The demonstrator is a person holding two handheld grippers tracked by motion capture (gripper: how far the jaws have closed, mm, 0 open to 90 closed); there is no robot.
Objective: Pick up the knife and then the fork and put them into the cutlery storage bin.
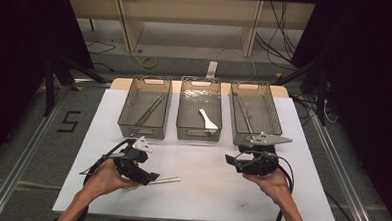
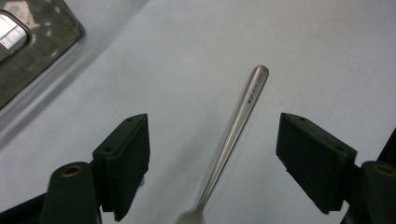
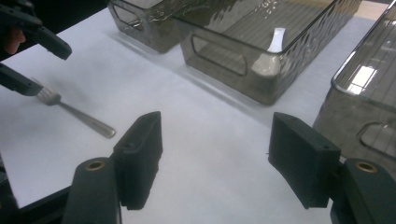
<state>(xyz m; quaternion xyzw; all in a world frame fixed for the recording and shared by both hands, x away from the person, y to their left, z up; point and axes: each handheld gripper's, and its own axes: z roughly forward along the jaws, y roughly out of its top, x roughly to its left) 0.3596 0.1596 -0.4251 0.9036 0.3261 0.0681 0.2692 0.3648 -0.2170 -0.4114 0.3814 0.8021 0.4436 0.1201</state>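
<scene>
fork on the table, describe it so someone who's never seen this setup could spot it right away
On the white table, look in front of the three clear bins, toward the near left. The fork lies flat on the bare surface between the open jaws of the left gripper, its handle pointing away from that gripper. It is the one slim metal utensil lying outside the bins; the others sit inside them.

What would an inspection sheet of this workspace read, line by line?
Surface: white table top, bare in front.
Job's things: metal fork flat on the table, between the left gripper's open jaws, untouched.
Clutter: three clear bins in a row; white spatula in the middle one, thin rods in the outer two.
Grippers: left over the fork; right gripper open, nothing between its jaws.
Cables: one trailing from each gripper; loose cables on the floor behind.
Surroundings: dark curtains, wooden frame beyond the table.
</scene>
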